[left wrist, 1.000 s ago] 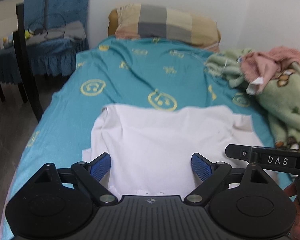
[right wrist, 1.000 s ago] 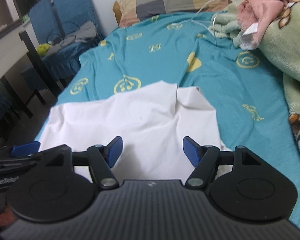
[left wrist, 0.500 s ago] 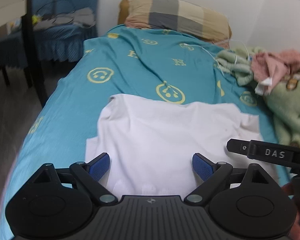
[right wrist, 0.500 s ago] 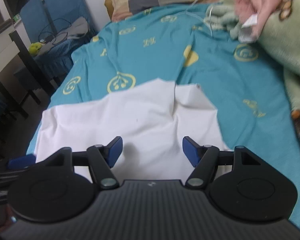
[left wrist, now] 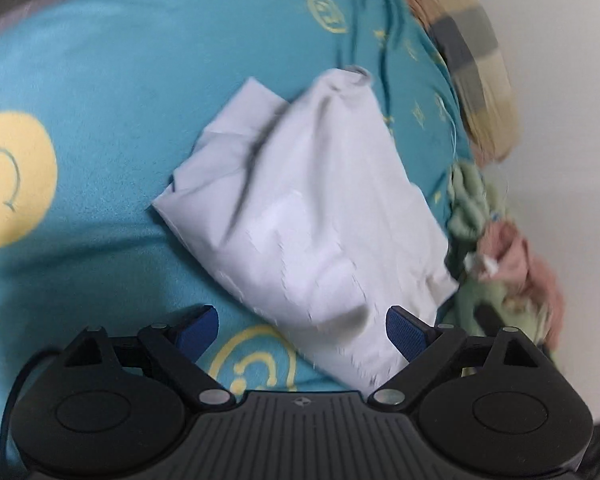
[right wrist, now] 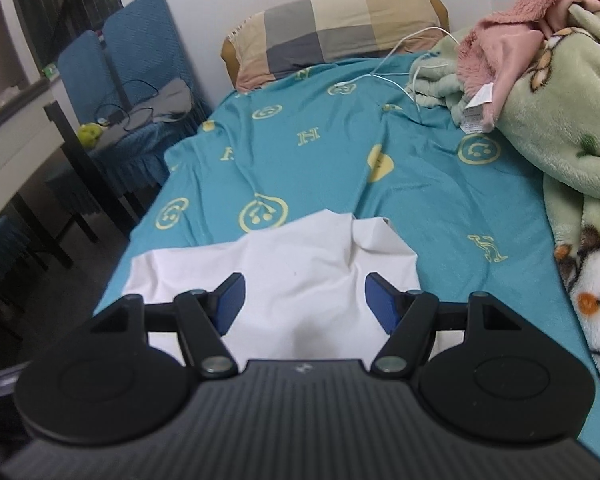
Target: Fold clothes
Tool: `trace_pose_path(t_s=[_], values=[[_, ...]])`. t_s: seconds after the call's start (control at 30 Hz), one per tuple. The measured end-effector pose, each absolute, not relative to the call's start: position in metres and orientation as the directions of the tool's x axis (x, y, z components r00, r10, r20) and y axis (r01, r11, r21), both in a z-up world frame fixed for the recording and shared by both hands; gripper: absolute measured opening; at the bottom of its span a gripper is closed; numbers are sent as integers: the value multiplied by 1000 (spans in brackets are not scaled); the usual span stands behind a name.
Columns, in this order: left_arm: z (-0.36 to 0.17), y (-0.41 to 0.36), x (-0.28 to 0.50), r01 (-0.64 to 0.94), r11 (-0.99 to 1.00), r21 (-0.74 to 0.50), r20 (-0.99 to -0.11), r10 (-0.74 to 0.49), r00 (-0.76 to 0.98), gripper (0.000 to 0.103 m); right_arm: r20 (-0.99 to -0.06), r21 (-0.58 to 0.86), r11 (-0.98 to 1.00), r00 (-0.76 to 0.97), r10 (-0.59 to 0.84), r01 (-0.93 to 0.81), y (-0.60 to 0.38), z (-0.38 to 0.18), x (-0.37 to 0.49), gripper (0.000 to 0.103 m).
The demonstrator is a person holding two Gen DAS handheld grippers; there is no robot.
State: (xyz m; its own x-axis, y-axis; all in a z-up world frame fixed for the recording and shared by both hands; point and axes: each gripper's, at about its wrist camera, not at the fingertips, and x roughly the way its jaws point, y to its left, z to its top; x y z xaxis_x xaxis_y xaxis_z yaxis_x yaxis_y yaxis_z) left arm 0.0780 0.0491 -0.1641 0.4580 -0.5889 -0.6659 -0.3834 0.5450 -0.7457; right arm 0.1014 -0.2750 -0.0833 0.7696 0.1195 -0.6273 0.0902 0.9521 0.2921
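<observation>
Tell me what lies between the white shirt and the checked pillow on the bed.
Right wrist view: between the white shirt and the checked pillow is only bare teal bedsheet with yellow prints; the white cable lies off to the right.

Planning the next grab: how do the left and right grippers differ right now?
The left gripper is rolled sideways and straddles the white garment's edge, one pad over the teal bedsheet; its view is blurred. The right gripper is level and steady, both pads over the white garment. Both are open, holding nothing.
</observation>
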Motion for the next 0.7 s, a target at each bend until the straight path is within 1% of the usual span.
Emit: trace_pose_path(t_s=[0.1,0.17,0.2,0.27,0.3,0.4,0.47,0.5,0.53,0.57,0.63,0.7], values=[[-172,57,84,-404,482,-778,-629,-587,510,87,-617,325,943,772,150,77,-274,-80,100,69],[-176,62,88,-409,443,-798,-603,-582,545,79,-610,347,935,774,170,68,-273,-78,100,69],[-177,64,89,-416,435,-798,-602,-576,553,77,-606,358,932,775,180,63,-272,-77,99,69],[-179,64,88,-431,437,-790,-613,-562,555,64,-596,402,914,773,216,54,-272,-75,98,69],[-178,64,87,-432,439,-787,-617,-557,556,61,-590,450,891,767,252,53,-274,-76,98,69],[-177,64,85,-434,450,-780,-625,-545,559,52,-549,656,752,728,410,71,-285,-87,97,70],[-173,63,85,-425,463,-778,-628,-540,560,44,-480,813,571,684,549,113,-293,-105,97,70],[-171,63,85,-420,470,-776,-629,-538,561,42,-442,869,472,662,605,148,-294,-117,97,70],[-168,62,85,-409,477,-778,-626,-537,565,37,-402,907,378,644,651,184,-295,-128,97,70],[-164,62,85,-386,478,-789,-611,-543,576,29,-370,928,305,631,682,214,-293,-139,96,70],[-151,61,87,-338,482,-808,-580,-553,599,27,-328,942,201,614,717,268,-288,-155,93,70],[-140,60,89,-289,492,-821,-553,-561,616,25,-319,939,153,609,726,309,-281,-166,90,70]])
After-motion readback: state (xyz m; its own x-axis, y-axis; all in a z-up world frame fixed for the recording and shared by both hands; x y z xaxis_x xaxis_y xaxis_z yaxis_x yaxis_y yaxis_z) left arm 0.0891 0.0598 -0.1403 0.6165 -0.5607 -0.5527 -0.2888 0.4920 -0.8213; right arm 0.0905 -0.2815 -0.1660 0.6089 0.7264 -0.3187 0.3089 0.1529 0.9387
